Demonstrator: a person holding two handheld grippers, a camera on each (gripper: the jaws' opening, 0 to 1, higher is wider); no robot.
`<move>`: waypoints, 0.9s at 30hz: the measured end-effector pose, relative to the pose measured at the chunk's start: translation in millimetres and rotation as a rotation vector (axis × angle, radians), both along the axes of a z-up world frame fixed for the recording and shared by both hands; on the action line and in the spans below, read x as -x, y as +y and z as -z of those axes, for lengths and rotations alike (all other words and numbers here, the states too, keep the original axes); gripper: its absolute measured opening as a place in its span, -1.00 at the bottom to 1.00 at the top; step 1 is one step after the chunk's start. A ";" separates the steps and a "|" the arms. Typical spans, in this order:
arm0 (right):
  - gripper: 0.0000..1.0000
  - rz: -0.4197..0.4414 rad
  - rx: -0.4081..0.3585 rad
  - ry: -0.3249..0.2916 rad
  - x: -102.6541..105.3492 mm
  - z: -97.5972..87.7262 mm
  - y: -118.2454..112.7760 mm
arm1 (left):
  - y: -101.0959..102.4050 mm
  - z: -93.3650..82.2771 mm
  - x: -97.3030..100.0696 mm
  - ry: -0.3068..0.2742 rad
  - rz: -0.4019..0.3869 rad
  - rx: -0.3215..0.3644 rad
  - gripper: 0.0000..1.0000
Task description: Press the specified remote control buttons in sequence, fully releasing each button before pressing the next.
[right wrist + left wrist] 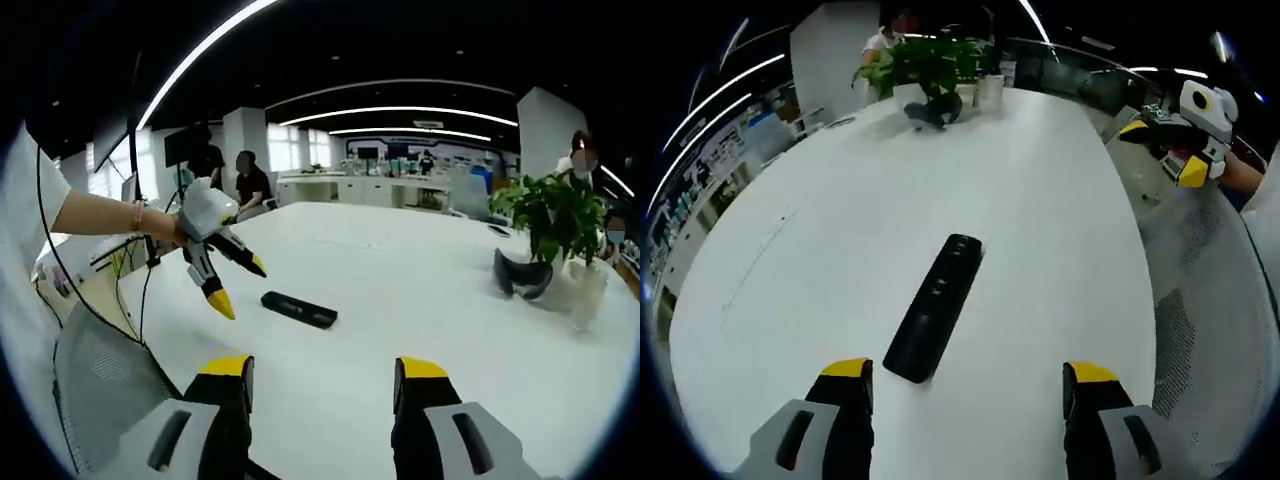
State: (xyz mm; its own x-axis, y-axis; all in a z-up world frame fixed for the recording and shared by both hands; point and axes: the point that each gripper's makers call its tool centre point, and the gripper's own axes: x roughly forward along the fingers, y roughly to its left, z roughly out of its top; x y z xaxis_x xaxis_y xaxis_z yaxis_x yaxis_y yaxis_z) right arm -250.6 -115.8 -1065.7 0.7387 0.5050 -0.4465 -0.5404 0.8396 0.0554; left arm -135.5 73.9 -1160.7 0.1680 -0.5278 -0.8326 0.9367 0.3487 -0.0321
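A black remote control lies flat on the white table, its long axis running away from me. My left gripper hovers just short of its near end, jaws wide open and empty. The right gripper view shows the same remote farther off on the table, with the left gripper above and left of it, held by a person's hand. My right gripper stands open with nothing between its fingers, well back from the remote. In the left gripper view, the right gripper appears at the upper right beyond the table's edge.
A potted green plant and a dark headset-like object stand at the table's far end. A grey mesh chair sits by the table's right side. People sit at desks in the background.
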 end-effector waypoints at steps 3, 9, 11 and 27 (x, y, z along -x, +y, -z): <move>-0.03 0.008 0.008 0.012 -1.5 2.3 -2.7 | -4.3 5.9 -5.5 0.017 0.024 -0.024 0.54; -0.25 0.017 0.027 0.038 -3.4 7.9 -10.3 | -9.1 21.2 -18.9 0.043 0.098 -0.103 0.41; -0.31 0.020 0.038 0.047 -3.1 9.4 -12.8 | -13.1 22.5 -24.1 0.043 0.109 -0.098 0.37; -0.52 0.014 0.082 0.080 6.9 18.2 -21.1 | -18.4 35.1 -37.1 0.018 0.181 -0.168 -0.40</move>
